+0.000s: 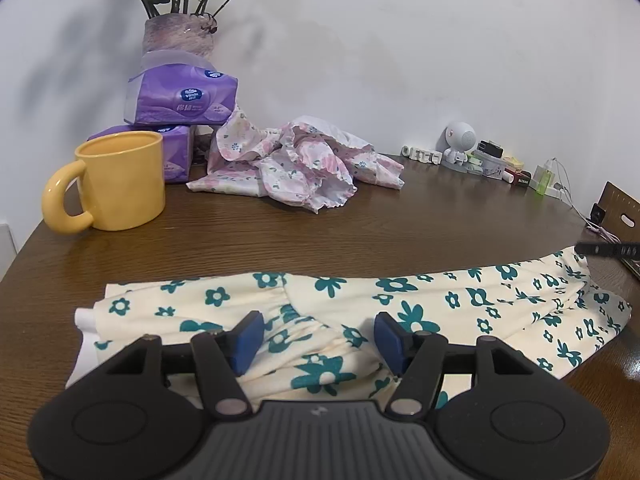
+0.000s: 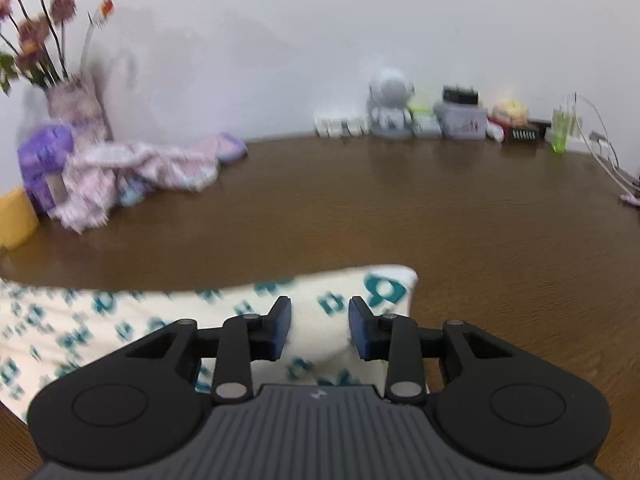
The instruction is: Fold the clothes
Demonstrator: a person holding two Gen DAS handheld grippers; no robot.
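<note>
- While lying flat at the near edge of the brown wooden table (image 1: 360,224), the cream cotton garment with teal flowers (image 1: 400,312) is running its long axis side to side, directly under both tools.
- Left gripper (image 1: 320,334) is hovering over the gathered middle section, blue pads parted, nothing clamped.
- Right gripper (image 2: 320,326) is straddling a raised fold near the garment's right end (image 2: 336,304); jaws are narrower, but blur is preventing a verdict on whether the pads are pressing the cloth.
- Judgement: the right hand is sitting nearer the free end and is better placed to carry it leftward.
- Farther back, a crumpled pink floral garment (image 1: 296,168) is awaiting folding beside a yellow ceramic mug (image 1: 116,184).
</note>
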